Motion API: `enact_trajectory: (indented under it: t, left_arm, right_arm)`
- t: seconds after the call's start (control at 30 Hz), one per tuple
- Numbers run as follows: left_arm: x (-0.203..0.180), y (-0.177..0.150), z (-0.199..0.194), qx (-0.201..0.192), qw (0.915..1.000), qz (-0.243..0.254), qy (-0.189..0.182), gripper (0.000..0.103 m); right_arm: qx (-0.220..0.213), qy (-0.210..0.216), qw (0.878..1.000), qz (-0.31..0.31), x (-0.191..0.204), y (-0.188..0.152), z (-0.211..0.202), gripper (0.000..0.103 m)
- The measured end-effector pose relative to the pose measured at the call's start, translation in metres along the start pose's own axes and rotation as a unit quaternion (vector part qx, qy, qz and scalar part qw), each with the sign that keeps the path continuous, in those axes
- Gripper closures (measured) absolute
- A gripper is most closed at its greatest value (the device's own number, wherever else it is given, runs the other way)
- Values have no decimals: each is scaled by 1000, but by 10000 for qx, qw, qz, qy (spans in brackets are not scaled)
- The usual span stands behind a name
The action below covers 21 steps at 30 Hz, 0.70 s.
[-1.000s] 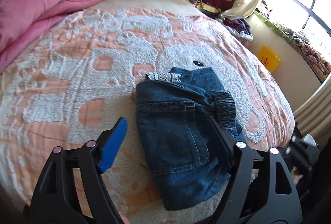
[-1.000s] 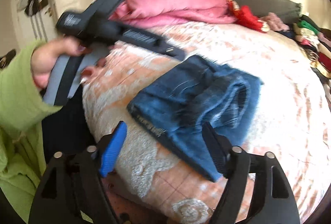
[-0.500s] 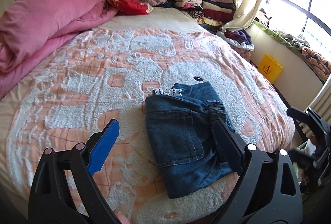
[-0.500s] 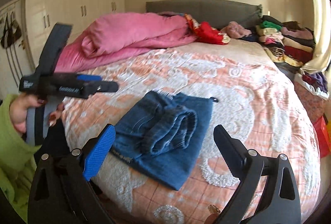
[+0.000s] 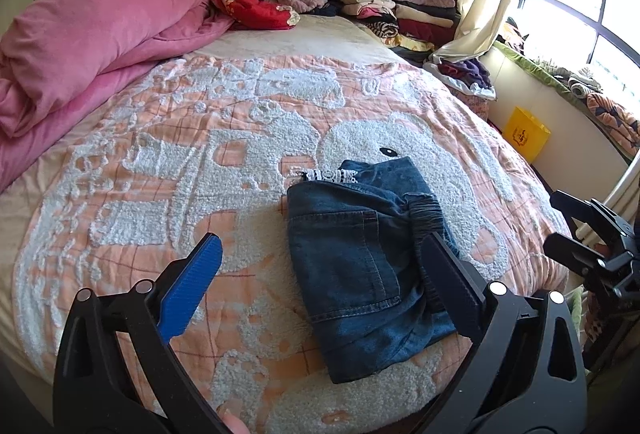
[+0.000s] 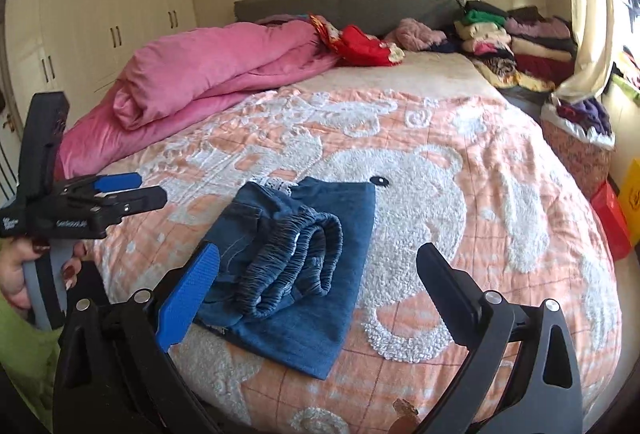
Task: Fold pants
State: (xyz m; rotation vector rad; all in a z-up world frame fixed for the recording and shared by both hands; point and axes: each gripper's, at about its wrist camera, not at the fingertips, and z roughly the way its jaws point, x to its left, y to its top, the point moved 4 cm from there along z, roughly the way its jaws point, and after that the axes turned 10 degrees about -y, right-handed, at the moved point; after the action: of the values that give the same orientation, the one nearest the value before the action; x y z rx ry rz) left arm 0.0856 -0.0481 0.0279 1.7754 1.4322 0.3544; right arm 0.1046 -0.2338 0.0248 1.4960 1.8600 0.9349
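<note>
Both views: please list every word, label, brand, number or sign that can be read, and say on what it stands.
Nothing can be read with certainty.
Left tool, white lettering on its black side: too small and blurred to read.
Same tool, white lettering on its rear end: blurred, not readable.
Yellow bag on the floor by the window: a dark emblem, not legible.
Folded jeans and the bed cover: no lettering visible.

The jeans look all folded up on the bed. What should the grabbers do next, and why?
Probably just back away. The jeans lie in a folded bundle on the bedspread, and the left gripper and right gripper have both just been opening, with nothing pinched between their jaws, so the fold looks done.
</note>
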Motion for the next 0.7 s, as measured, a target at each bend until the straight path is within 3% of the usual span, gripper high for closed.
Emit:
enact_trajectory:
  t: [0.3, 0.7]
  left_arm:
    - [7, -10, 23, 208, 9997, -112, -13, 10]
    - [15, -22, 67, 514, 9980, -344, -153, 10]
  right_arm:
    - [497, -200, 9982, 281, -15, -13, 37, 5]
    - [1079, -139, 9936, 302, -18, -24, 94, 9]
